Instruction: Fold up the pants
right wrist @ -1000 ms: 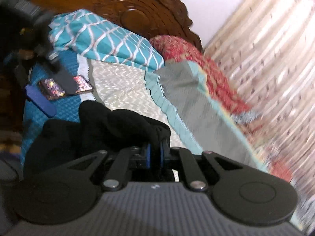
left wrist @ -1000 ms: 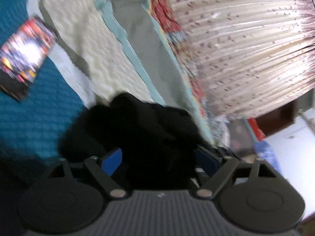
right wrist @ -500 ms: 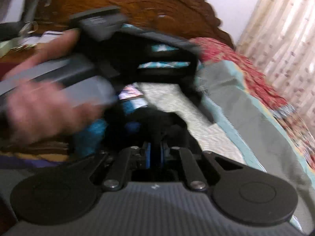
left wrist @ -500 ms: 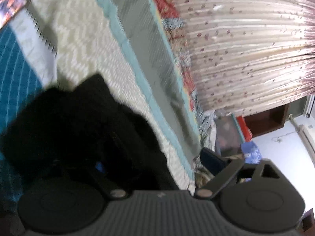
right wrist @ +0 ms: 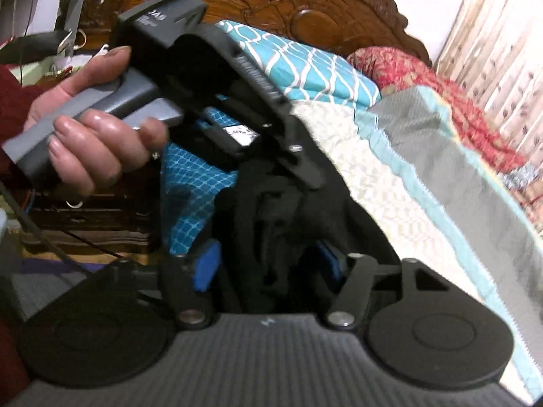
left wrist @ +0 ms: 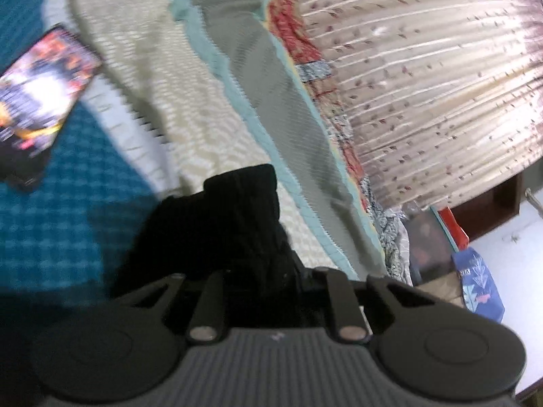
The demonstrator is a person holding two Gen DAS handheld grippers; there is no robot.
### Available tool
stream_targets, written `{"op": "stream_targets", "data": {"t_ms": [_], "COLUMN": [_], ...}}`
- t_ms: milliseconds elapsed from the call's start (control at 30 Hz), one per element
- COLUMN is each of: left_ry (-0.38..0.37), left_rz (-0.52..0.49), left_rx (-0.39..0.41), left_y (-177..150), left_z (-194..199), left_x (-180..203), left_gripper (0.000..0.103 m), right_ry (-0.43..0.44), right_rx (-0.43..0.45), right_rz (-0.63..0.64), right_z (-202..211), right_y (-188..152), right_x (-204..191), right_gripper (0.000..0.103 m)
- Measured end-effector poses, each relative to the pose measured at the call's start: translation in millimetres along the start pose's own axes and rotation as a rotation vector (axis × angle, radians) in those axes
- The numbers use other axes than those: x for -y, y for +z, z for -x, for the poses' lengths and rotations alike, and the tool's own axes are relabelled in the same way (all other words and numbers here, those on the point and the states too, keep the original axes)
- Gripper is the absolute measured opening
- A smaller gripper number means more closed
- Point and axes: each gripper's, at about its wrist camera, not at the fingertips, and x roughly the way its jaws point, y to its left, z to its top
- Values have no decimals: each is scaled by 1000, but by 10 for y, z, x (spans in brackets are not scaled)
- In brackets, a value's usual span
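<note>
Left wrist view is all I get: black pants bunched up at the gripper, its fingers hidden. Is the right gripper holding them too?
Observer: No. The right gripper has just been opening. Its blue pads stand apart, with the pants loose between them.
Operator: Does the left one have them?
Observer: It looks so. In the right wrist view the left gripper has just been closing, and its tip is pinched on the top of the bundle.
Operator: Anything past the pile that I miss?
Observer: A teal patterned pillow lies against a carved wooden headboard.
</note>
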Motion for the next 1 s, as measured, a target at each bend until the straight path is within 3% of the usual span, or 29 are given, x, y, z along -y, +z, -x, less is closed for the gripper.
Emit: {"op": "stream_targets", "data": {"t_ms": [67,100,133,200,367,433,533,600,700,767,900,1000], "left_ry": [26,42,68,123,157,163,145,148,149,176,226,224], "left_rz": [4,2,-3,-19,-65,-80,-109,-157,-218,-238,-389,-395], "left_rx": [-5,-8,-14,-42,-46,-61,-85,-10,104,115,8,-195], "left_y": [-71,-108,-148,-230,-299,-270,-146,-66,125,291,481,558], "left_z": [50,68,74,46,-10,-35,36,239,555,559,132,-426], "left_x": [-85,-121,-161,-244,-196,-143,-32,73,189,249,439,405], "left_gripper": [15,16,16,18,21,24,36,60,64,73,93,97], "right_ry": [-11,-4,15,10,-12,1,40,60,54,56,37,33], "right_rx": [-21,-46,-77,-133,-168,-185,-209,-221,-243,-240,-242,-248], "right_rz": [22,25,40,140,249,206,89,50,43,17,57,92], "right_z": [-64,-121,-183,-310,-372,-347,-295,-250,-239,-254,-292,-308], "right_y": [-7,-20,-44,-146,-295,-267,-240,-262,-377,-427,-463,-468], "right_x": [-16,-25,-54,-183,-358,-285,-154,-105,-130,-152,-262,-294], "right_gripper": [62,55,34,28,31,32,43,48,51,56,61,66]}}
